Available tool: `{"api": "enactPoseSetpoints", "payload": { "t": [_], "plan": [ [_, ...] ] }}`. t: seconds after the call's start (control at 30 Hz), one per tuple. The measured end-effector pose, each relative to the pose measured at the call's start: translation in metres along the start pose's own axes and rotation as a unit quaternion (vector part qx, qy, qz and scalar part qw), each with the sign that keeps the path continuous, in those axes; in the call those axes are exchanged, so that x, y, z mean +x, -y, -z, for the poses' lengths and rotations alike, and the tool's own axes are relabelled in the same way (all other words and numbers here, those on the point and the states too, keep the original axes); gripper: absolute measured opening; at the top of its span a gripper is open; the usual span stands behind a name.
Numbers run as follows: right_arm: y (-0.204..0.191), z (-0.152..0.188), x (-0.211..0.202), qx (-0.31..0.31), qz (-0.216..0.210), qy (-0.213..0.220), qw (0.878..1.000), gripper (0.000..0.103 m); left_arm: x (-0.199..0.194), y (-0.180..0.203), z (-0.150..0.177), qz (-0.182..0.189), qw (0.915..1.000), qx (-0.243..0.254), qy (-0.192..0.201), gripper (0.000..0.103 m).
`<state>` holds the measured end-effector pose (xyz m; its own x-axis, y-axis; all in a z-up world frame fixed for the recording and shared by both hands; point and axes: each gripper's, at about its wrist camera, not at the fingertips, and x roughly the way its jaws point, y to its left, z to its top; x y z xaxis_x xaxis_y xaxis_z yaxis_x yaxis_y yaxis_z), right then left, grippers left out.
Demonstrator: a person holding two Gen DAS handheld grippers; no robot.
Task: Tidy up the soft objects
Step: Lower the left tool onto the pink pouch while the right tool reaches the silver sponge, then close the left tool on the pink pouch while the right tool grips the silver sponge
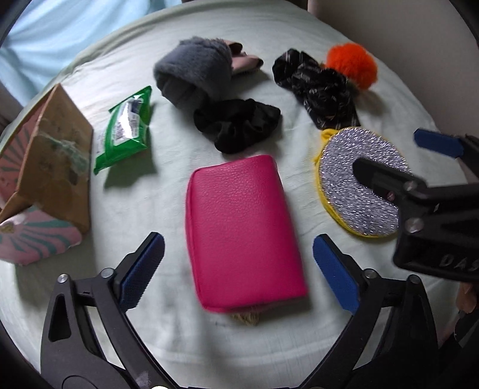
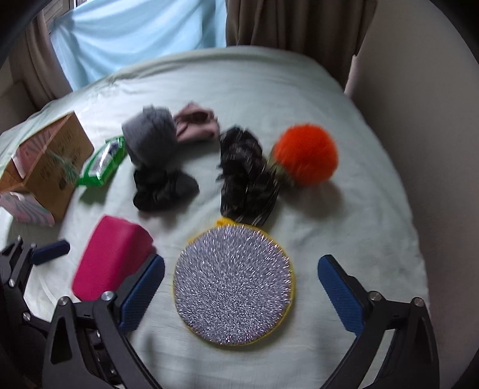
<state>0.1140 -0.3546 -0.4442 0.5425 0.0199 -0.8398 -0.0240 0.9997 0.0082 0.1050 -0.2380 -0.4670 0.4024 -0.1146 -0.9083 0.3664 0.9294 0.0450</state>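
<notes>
Soft things lie on a pale green sheet (image 1: pixel 149 344). My left gripper (image 1: pixel 238 270) is open, its blue pads either side of a pink pouch (image 1: pixel 239 230) without touching it. My right gripper (image 2: pixel 241 294) is open around a round silver scrubber with a yellow rim (image 2: pixel 233 287), also seen from the left wrist (image 1: pixel 353 179). Farther back lie a black scrunchie (image 1: pixel 236 125), a grey fuzzy cloth (image 1: pixel 191 71), a black patterned scrunchie (image 2: pixel 247 176), an orange pompom (image 2: pixel 305 154) and a dusty pink cloth (image 2: pixel 196 125).
A brown cardboard box (image 1: pixel 51 161) stands at the left with a pink-and-teal striped item (image 1: pixel 36 239) at its foot. A green wipes packet (image 1: pixel 125 128) lies beside it. A light blue cloth (image 2: pixel 134 33) and brown curtain (image 2: pixel 299 27) hang behind the bed.
</notes>
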Motion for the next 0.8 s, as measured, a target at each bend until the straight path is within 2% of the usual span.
{"api": "enactPoseSetpoints", "payload": {
  "t": [0.07, 0.13, 0.17, 0.23, 0.47, 0.57, 0.63, 0.8],
  "plan": [
    [0.001, 0.003, 0.014, 0.002, -0.007, -0.016, 1.0, 0.092, 0.008, 0.001, -0.001, 0.0, 1.0, 0.0, -0.005, 0.093],
    [0.001, 0.007, 0.024, 0.001, -0.014, -0.027, 1.0, 0.089, 0.015, 0.002, -0.001, 0.002, 0.9999, 0.002, -0.012, 0.085],
    [0.0, 0.009, 0.028, -0.001, -0.012, -0.03, 0.999, 0.089, 0.019, 0.003, -0.001, 0.002, 0.9998, 0.005, -0.017, 0.08],
    [0.001, 0.013, 0.033, -0.004, -0.009, -0.033, 0.999, 0.089, 0.022, 0.005, -0.002, -0.002, 0.9998, 0.009, -0.018, 0.08],
    [0.0, 0.017, 0.04, 0.005, -0.008, -0.041, 0.999, 0.086, 0.021, 0.002, -0.003, 0.003, 0.9997, 0.013, -0.019, 0.065],
    [0.001, 0.016, 0.04, 0.006, -0.014, -0.042, 0.999, 0.078, 0.016, -0.004, -0.005, 0.005, 0.9996, 0.014, -0.023, 0.06],
    [-0.002, 0.016, 0.035, 0.003, -0.024, -0.041, 0.999, 0.066, 0.012, -0.008, -0.007, 0.006, 0.9996, 0.013, -0.025, 0.058],
    [-0.01, 0.014, 0.025, 0.005, -0.048, -0.042, 0.998, 0.047, 0.0, -0.014, -0.011, 0.014, 0.9995, 0.001, -0.03, 0.052]
  ]
}}
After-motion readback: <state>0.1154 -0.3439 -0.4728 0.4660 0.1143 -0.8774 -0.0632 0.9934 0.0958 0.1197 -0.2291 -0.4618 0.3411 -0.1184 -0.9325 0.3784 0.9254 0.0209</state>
